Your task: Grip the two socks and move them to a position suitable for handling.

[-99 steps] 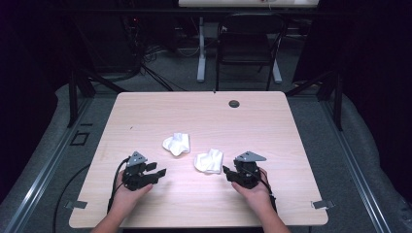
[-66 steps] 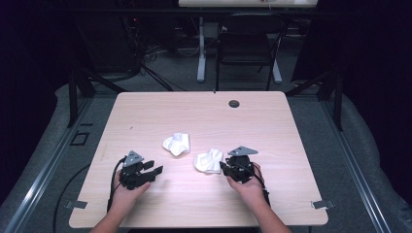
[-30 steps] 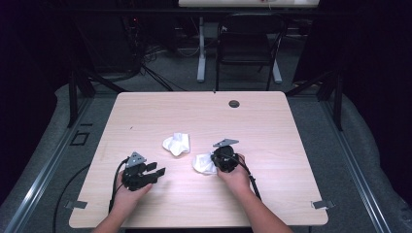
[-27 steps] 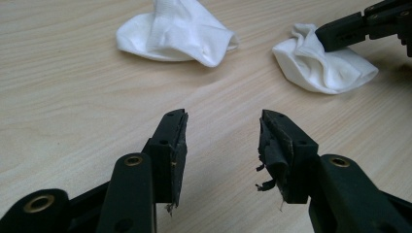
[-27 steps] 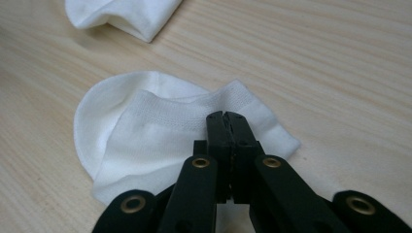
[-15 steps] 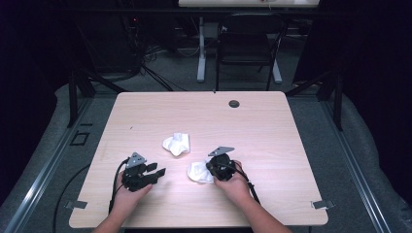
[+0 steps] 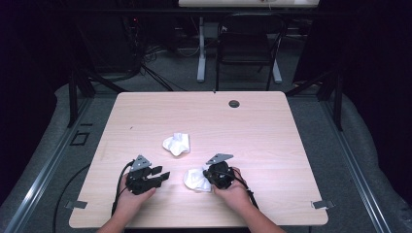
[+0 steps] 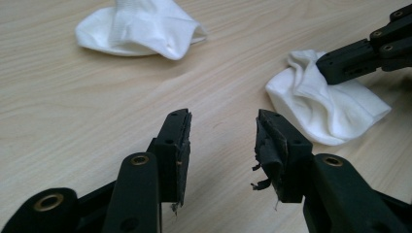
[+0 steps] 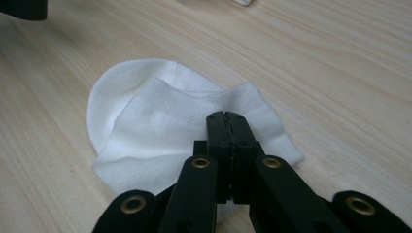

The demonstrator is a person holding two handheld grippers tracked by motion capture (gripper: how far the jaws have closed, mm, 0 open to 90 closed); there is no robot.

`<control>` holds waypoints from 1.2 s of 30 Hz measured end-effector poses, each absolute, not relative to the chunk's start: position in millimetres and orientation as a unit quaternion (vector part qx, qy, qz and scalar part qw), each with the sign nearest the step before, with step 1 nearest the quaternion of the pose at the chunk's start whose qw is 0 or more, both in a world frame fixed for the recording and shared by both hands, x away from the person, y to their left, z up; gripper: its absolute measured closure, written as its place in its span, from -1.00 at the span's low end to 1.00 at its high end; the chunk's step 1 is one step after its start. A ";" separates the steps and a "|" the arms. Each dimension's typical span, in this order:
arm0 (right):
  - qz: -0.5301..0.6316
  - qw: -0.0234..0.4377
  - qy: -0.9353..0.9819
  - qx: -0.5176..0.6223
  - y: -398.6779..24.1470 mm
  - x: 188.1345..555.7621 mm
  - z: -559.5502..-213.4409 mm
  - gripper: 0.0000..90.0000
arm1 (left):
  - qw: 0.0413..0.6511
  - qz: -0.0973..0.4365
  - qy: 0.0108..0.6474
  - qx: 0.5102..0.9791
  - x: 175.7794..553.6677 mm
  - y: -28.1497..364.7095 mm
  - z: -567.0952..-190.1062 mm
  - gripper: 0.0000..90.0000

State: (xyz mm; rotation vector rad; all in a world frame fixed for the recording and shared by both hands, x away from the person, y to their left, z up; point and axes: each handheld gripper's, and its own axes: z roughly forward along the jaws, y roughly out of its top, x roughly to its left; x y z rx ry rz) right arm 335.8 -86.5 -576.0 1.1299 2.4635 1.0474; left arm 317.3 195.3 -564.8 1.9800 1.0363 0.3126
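The work in hand concerns two small white socks on the table (image 7: 272, 121). The near sock (image 7: 196, 179) lies toward the person's edge, between the two grippers; the far sock (image 7: 177, 144) lies apart from it, farther up the table.

The right gripper (image 9: 226, 118) has its jaws fully together, tips resting on the near sock at its ribbed cuff. Whether a fold of cloth is pinched between the pads cannot be told – the tips press into the fabric, and no layer is seen rising between them. The left gripper (image 8: 223, 127) stands with its jaws moderately apart and nothing between them; they have just been closing somewhat. It points toward the near sock (image 8: 323, 109), close to it but not touching.

Handling judgement: the sock is thin knit cloth – very light, limp and without any stiffness. It will drape and fold under its own weight when lifted, and will slide across the smooth wood if pushed rather than pinched. It is not fragile.

Recommended hold: the ribbed cuff edge, where the doubled knit gives the pads more to bite. The rounded toe end lies flat against the table and offers little to catch. A second hold at the opposite end would keep the sock spread.
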 end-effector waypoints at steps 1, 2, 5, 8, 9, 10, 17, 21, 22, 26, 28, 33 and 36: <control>0.359 0.118 0.843 0.384 -85.9 335.4 -576.2 1.00 | 0.430 0.119 0.414 0.794 316.3 192.9 -565.7 0.26; 0.360 0.118 0.844 0.379 -84.5 334.6 -576.4 1.00 | 0.429 0.117 0.413 0.795 315.7 191.7 -566.0 0.28; 0.365 0.114 0.846 0.373 -80.9 333.5 -576.9 1.00 | 0.428 0.109 0.407 0.799 313.7 186.9 -567.0 0.33; 0.366 0.113 0.850 0.363 -76.6 332.1 -577.3 1.00 | 0.426 0.105 0.401 0.804 312.1 183.0 -567.7 0.34; 0.366 0.113 0.851 0.358 -75.1 331.5 -577.5 1.00 | 0.427 0.103 0.399 0.805 311.7 181.4 -568.2 0.35; 0.367 0.116 0.852 0.355 -73.1 330.7 -577.8 1.00 | 0.428 0.099 0.398 0.805 310.8 179.3 -568.6 0.35; 0.372 0.117 0.855 0.341 -65.2 327.7 -578.9 1.00 | 0.424 0.094 0.385 0.814 308.4 170.3 -569.2 0.44; 0.371 0.116 0.857 0.339 -62.9 326.7 -578.8 1.00 | 0.429 0.092 0.375 0.816 307.2 166.6 -567.5 0.55; 0.373 0.115 0.856 0.338 -62.2 326.7 -579.1 1.00 | 0.429 0.093 0.371 0.818 307.0 166.1 -567.5 0.58; 0.375 0.113 0.856 0.338 -61.7 327.0 -579.4 1.00 | 0.428 0.087 0.368 0.821 305.5 162.5 -568.7 0.71; 0.375 0.112 0.855 0.340 -61.9 327.3 -579.5 1.00 | 0.427 0.086 0.365 0.823 304.6 160.6 -569.5 0.72; 0.374 0.109 0.857 0.337 -62.9 328.1 -579.3 1.00 | 0.420 0.088 0.356 0.830 301.5 159.0 -570.8 0.68; 0.379 0.107 0.854 0.341 -63.2 327.9 -580.1 1.00 | 0.444 0.094 0.332 0.827 296.0 157.3 -562.2 0.60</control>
